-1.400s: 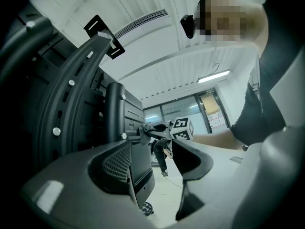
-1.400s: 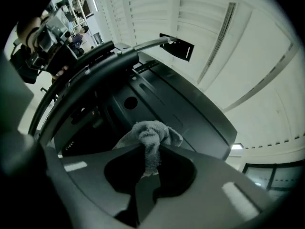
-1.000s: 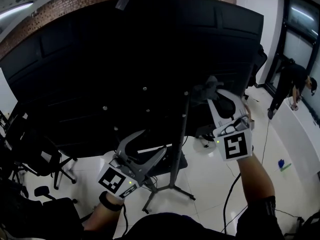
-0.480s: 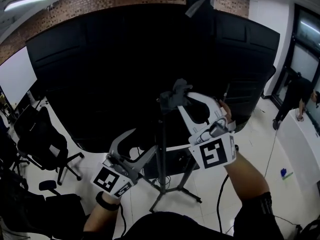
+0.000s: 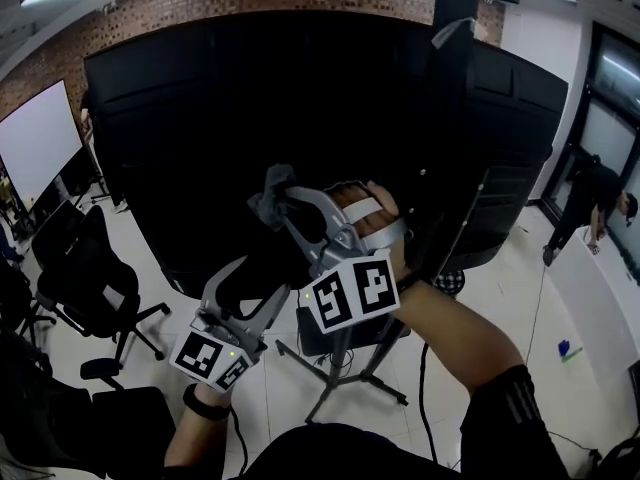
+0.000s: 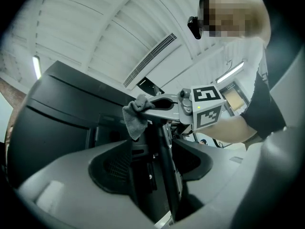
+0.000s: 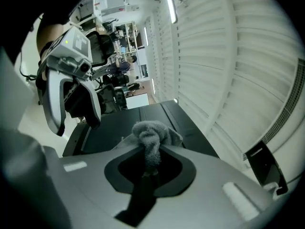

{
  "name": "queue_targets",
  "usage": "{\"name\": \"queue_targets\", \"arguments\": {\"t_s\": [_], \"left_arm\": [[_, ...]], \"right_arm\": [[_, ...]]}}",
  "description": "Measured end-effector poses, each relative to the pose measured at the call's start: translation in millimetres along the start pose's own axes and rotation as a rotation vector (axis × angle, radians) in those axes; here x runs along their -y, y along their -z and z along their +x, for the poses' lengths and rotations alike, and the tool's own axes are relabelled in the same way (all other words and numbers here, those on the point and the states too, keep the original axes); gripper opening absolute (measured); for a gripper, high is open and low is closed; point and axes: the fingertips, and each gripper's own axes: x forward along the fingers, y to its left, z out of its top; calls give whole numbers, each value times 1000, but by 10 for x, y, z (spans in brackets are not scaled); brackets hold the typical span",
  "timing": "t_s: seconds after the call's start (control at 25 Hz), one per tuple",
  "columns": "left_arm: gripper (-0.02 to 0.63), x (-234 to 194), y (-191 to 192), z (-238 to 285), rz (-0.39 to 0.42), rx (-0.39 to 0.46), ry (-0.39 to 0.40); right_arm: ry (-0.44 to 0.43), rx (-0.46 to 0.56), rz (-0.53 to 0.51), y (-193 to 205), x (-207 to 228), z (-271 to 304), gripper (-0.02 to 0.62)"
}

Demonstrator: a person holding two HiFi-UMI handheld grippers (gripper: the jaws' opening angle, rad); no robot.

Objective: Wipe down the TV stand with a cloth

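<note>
R gripper [image 5: 284, 196] clamped on cloth [image 5: 264, 208], centre frame, by TV [image 5: 190, 118] back. L gripper [image 5: 262, 280] lower left, jaws apart, empty. Prob. approach step: cloth not clearly on stand [image 5: 340, 380]. Next: press cloth to pole, rub down. Count: 1 cloth, 1 stand, 1 TV, 2 grippers.

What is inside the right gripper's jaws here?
A bunched grey cloth, pinched by the right gripper; its jaws are shut on it. How much cloth lies deeper between them is covered.
</note>
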Motion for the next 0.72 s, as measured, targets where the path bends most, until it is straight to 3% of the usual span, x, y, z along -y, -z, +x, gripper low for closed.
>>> {"name": "queue_targets", "arguments": {"t_s": [0.36,0.72], "left_arm": [[287,-324,58,-318,-35,13,-29],[287,-328,93,-345,-60,11,3]], "right_arm": [[-85,-95,-71,-112,-298,760,35],[-58,-243,-315,84,-330,822,35]]}}
